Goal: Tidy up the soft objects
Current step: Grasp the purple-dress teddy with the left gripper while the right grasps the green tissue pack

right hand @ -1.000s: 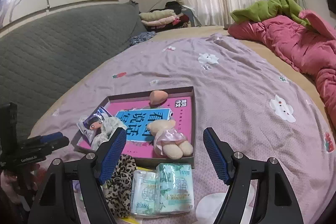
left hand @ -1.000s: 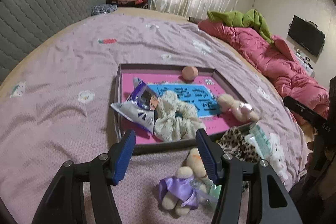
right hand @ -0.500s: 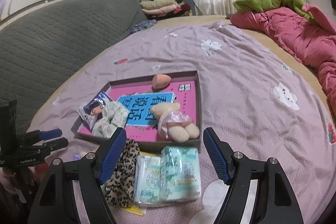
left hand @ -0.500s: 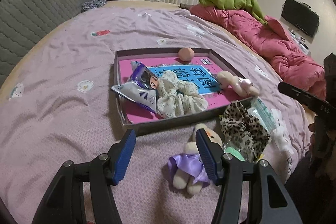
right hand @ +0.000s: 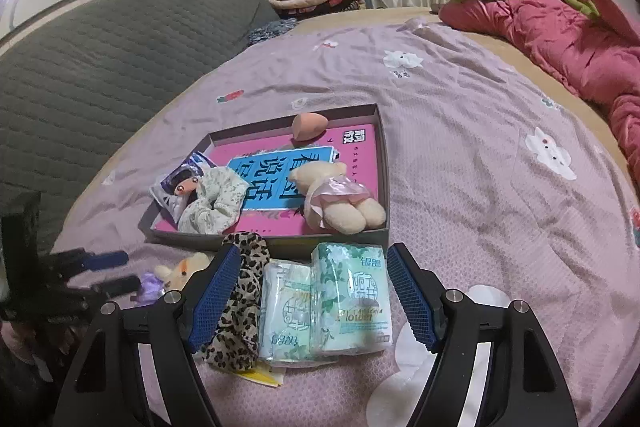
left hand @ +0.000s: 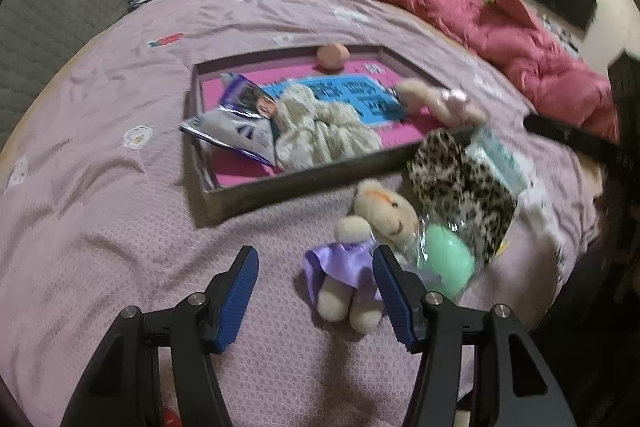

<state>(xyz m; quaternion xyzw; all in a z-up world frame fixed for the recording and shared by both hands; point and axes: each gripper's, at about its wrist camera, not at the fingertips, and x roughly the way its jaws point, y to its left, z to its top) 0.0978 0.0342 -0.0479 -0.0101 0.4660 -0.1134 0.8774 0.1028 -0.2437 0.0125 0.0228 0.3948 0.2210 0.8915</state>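
The left wrist view is showing a shallow grey box (left hand: pixel 296 183) lying on the lilac bedspread (left hand: pixel 100 187), and this box is the landmark for everything here. Inside the box a pink book (left hand: pixel 236 169) is covering the floor. On the book a peach sponge (left hand: pixel 333 55) is sitting at the far wall, a cream scrunchie (left hand: pixel 324 135) is lying in the middle, a silver-purple packet (left hand: pixel 236 131) is hanging over the left wall, and a small bear in a pink dress (left hand: pixel 436 99) is lying at the right end.

Outside the box, just in front of its near wall, a bear in a purple dress (left hand: pixel 360 239) is lying on the bedspread. The left gripper (left hand: pixel 314 291) is hovering over it with the jaws released and wide, and the bear's legs are lying between the blue pads without touching them. To the right of this bear a mint sponge in clear wrap (left hand: pixel 444 259) and a leopard scrunchie (left hand: pixel 460 183) are lying, the scrunchie touching the box's near right corner.

In the right wrist view the right gripper (right hand: pixel 314 291) is also standing released, holding nothing. Between its pads two tissue packs (right hand: pixel 324 303) are lying side by side, just in front of the box's near wall. White cotton pads (right hand: pixel 408 367) are lying nearer to the camera than the packs.
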